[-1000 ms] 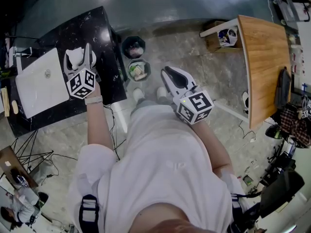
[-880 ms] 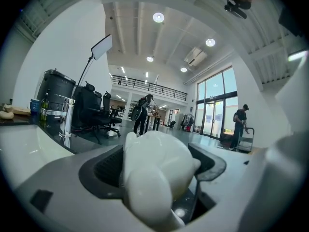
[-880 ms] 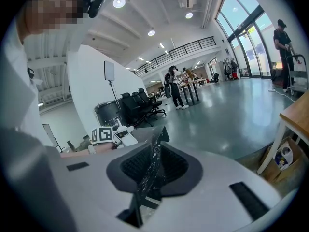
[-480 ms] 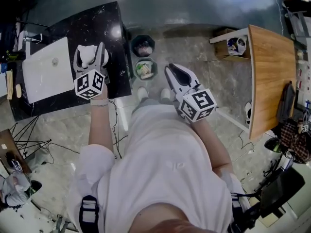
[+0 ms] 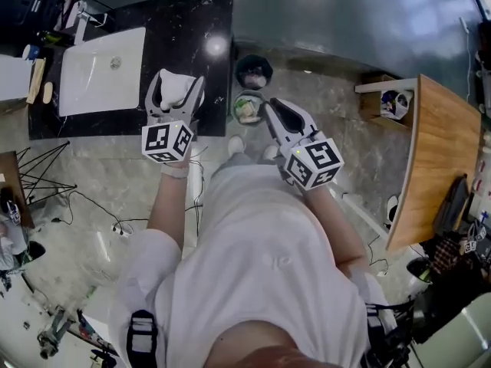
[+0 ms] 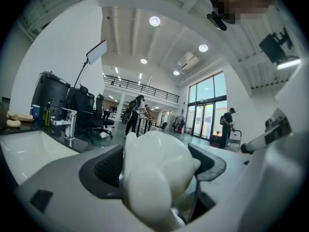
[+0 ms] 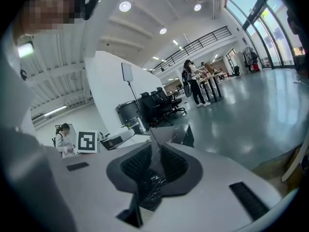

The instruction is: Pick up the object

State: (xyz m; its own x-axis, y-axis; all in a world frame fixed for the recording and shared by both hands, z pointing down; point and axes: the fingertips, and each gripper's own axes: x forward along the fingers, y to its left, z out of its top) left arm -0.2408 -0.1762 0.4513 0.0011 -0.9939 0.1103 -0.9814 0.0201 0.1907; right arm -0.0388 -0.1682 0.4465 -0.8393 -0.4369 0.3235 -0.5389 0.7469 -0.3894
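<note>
A white rounded object [image 5: 176, 89] sits between the jaws of my left gripper [image 5: 176, 96], which is shut on it. They hang over the near edge of the black marble counter [image 5: 196, 29]. In the left gripper view the object [image 6: 155, 170] fills the gap between the dark pads [image 6: 107, 167] and hides the jaw tips. My right gripper [image 5: 275, 110] is held in front of the person's body over the floor. Its jaws meet with nothing between them, as the right gripper [image 7: 153, 154] shows in its own view.
A white sink basin [image 5: 100, 71] is set in the counter, to the left of the left gripper. Two round bins [image 5: 252, 71] [image 5: 247, 107] stand on the floor between the grippers. A wooden table [image 5: 437, 159] is at the right. Cables [image 5: 92, 205] lie on the floor at the left.
The left gripper, still holding the white object, has drawn back from beside the sink to the counter's near edge. The right gripper has kept its place in front of the body.
</note>
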